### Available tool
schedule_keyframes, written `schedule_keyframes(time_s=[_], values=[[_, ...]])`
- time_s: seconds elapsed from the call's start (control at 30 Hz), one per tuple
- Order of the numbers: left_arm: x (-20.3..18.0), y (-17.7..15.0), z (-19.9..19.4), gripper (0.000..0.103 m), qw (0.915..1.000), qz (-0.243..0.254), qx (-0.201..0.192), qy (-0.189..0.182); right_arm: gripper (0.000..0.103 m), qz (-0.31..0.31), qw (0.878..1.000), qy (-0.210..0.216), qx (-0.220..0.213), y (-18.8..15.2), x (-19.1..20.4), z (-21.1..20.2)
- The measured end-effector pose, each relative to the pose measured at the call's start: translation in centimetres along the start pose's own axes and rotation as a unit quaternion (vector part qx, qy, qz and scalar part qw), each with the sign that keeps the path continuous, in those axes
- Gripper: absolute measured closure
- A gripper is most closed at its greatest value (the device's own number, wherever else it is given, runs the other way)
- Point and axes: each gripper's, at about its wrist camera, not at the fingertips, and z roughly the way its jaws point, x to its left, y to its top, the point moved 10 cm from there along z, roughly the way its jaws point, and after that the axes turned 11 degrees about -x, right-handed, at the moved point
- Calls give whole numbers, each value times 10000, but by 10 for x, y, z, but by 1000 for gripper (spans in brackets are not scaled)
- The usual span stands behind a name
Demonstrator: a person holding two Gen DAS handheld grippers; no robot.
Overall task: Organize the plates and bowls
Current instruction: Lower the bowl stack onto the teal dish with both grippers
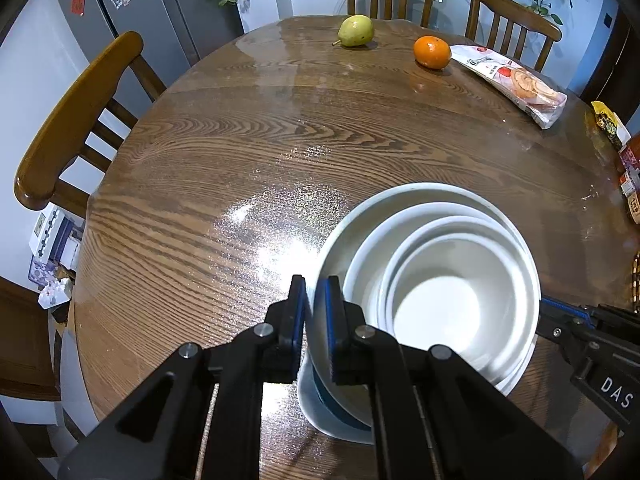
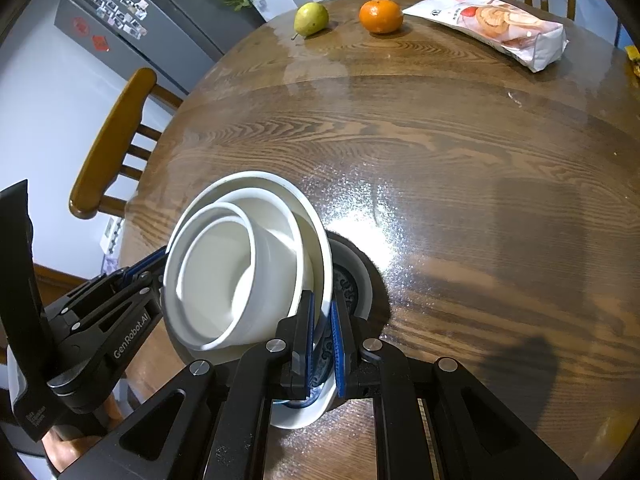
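Observation:
A stack of nested white bowls (image 1: pixel 440 280) sits tilted over a white plate with a blue pattern (image 1: pixel 332 416) near the table's front edge. My left gripper (image 1: pixel 316 300) is shut on the left rim of the outermost bowl. In the right wrist view my right gripper (image 2: pixel 322 320) is shut on the right rim of that same outermost bowl (image 2: pixel 248 264), with the patterned plate (image 2: pixel 352 284) under it. Each gripper shows in the other's view, at the opposite side of the stack.
The round wooden table (image 1: pixel 240 152) carries a pear (image 1: pixel 356 30), an orange (image 1: pixel 432 52) and a snack bag (image 1: pixel 512 80) at the far side, with packets (image 1: pixel 628 160) at the right edge. Wooden chairs (image 1: pixel 76 120) surround it. A grey fridge (image 1: pixel 132 8) stands far left.

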Motion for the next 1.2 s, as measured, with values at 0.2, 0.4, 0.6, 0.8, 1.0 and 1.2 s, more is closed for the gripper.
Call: schedule_keyframes(time_s=[0.2,0.4,0.6,0.8,1.0,1.2], values=[[2,0,1,95,10000,-21,13,-22,91,-33,10000,-69,-41,0,0,-1],[2,-1,1,95,10000,7,17,-56,91,-115,9998,-164,-88,0,3,-3],[1,0,1,95,10000,53,16,-53,91,-133,9997,-178,-105,1,3,-3],[1,0,1,94,10000,45,25,-79,91,-146,9997,-185,-109,1,3,-3],[1,-1,1,94,10000,29,32,-79,91,-170,9996,-188,-119,1,3,-3],[2,-1,1,90,10000,37,48,-60,91,-138,9996,-177,-140,2,2,-4]])
